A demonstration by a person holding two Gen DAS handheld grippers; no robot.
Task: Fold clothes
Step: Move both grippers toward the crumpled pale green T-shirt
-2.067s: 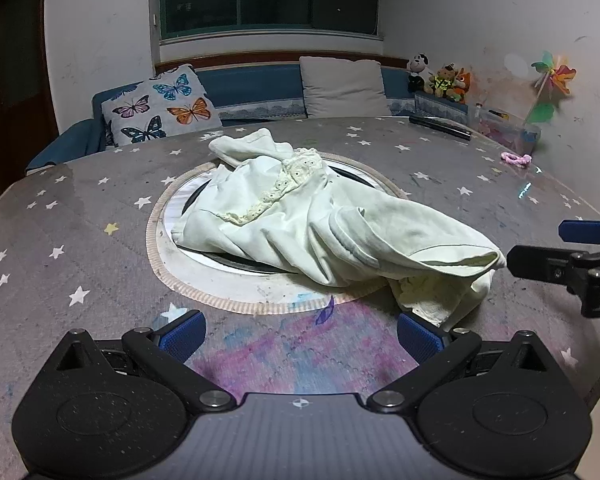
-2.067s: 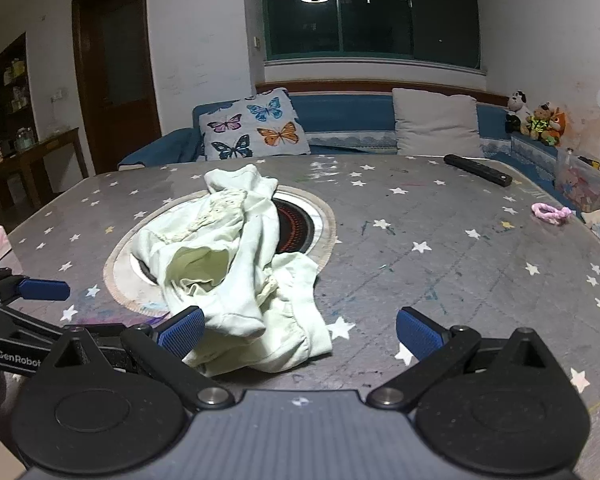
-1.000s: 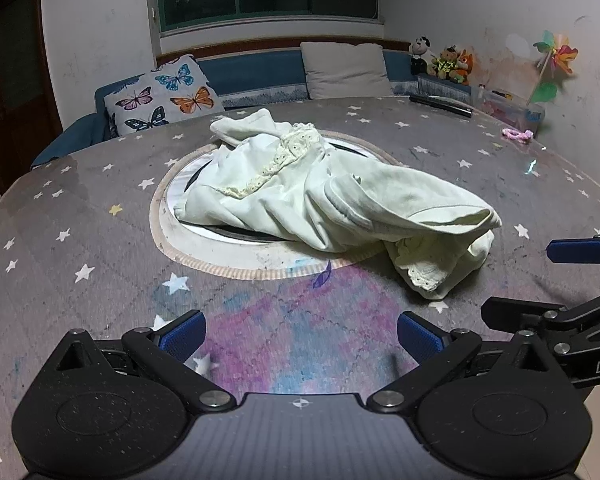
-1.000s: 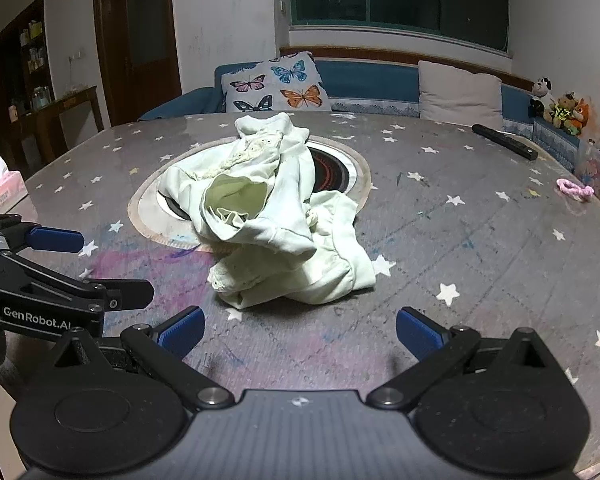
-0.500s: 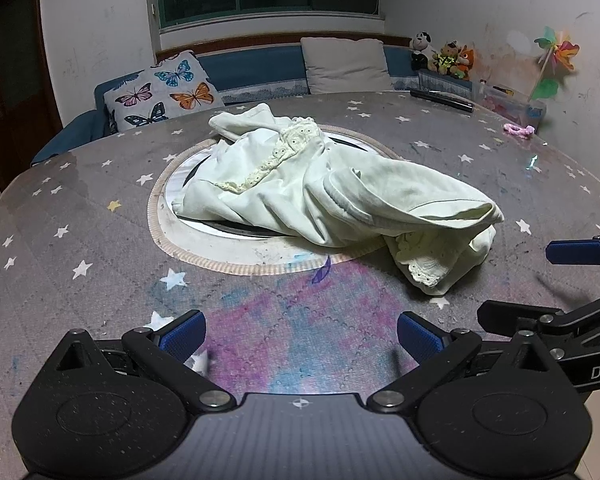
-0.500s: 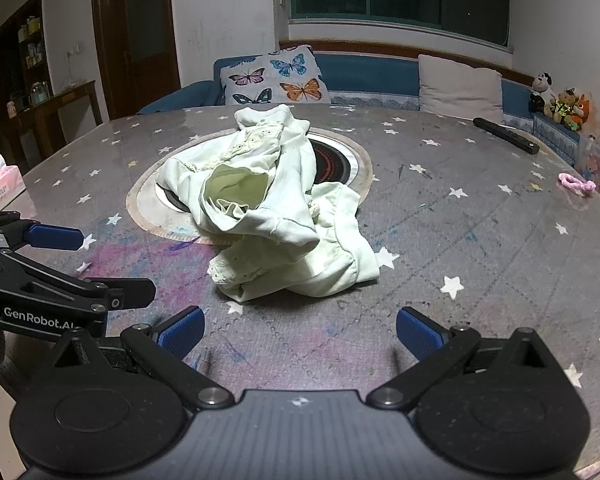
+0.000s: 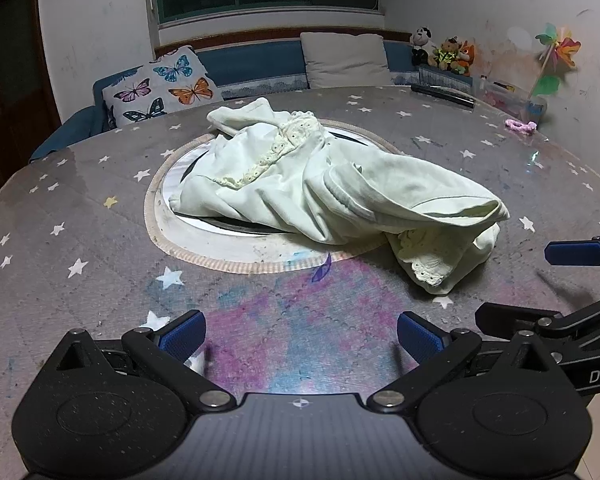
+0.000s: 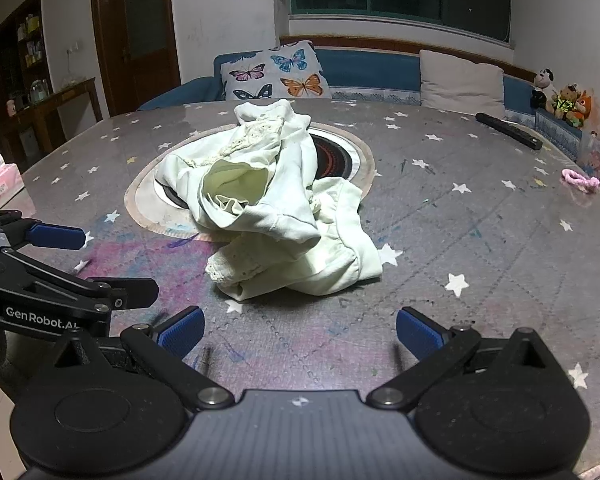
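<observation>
A crumpled pale yellow-green garment [image 7: 324,192] with lace trim lies in a heap on the round star-patterned table, partly over the round inset cooktop [image 7: 204,236]. It also shows in the right wrist view [image 8: 276,208]. My left gripper [image 7: 300,336] is open and empty, a short way in front of the heap. My right gripper [image 8: 300,334] is open and empty, just short of the garment's near hem. The right gripper also shows at the right edge of the left wrist view [image 7: 540,280]; the left gripper shows at the left of the right wrist view [image 8: 80,264].
A black remote [image 8: 508,130] and a pink hair tie [image 8: 578,180] lie at the far right of the table [image 8: 480,248]. A tissue box [image 8: 0,182] sits at the left edge. A sofa with cushions [image 8: 276,76] and plush toys [image 7: 440,52] stand behind.
Both grippers have edged closer to the garment after pulling back a second ago. The garment has not moved. Both stay open.
</observation>
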